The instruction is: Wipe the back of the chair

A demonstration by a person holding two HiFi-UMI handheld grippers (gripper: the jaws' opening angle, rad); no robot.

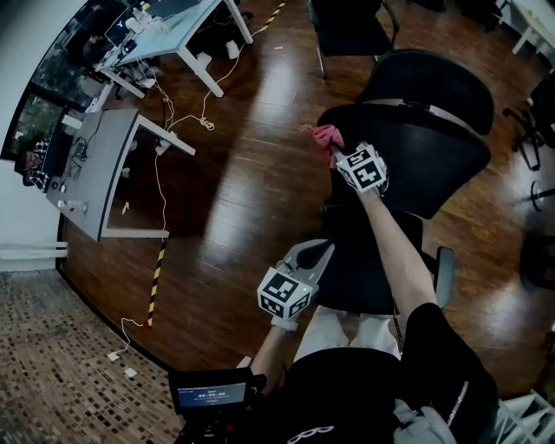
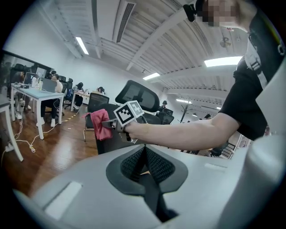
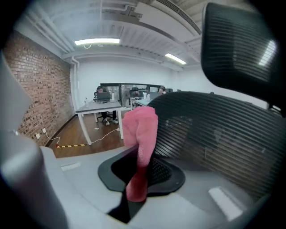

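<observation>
A black mesh office chair [image 1: 416,147] stands in front of me, its backrest [image 3: 214,138] and headrest [image 3: 241,40] filling the right gripper view. My right gripper [image 1: 334,154] is shut on a pink cloth [image 3: 140,138], which sits at the left edge of the backrest [image 1: 325,134]. The left gripper view shows that cloth [image 2: 100,124] hanging from the right gripper beside the chair. My left gripper [image 1: 316,253] hangs lower, near the chair's seat, jaws shut with nothing between them [image 2: 144,163].
Dark wooden floor [image 1: 243,173] with white cables and yellow-black tape. White desks [image 1: 165,35] stand at the upper left, a grey desk [image 1: 95,173] at the left. Other black chairs [image 1: 347,26] stand behind and to the right. People sit at distant desks [image 2: 53,85].
</observation>
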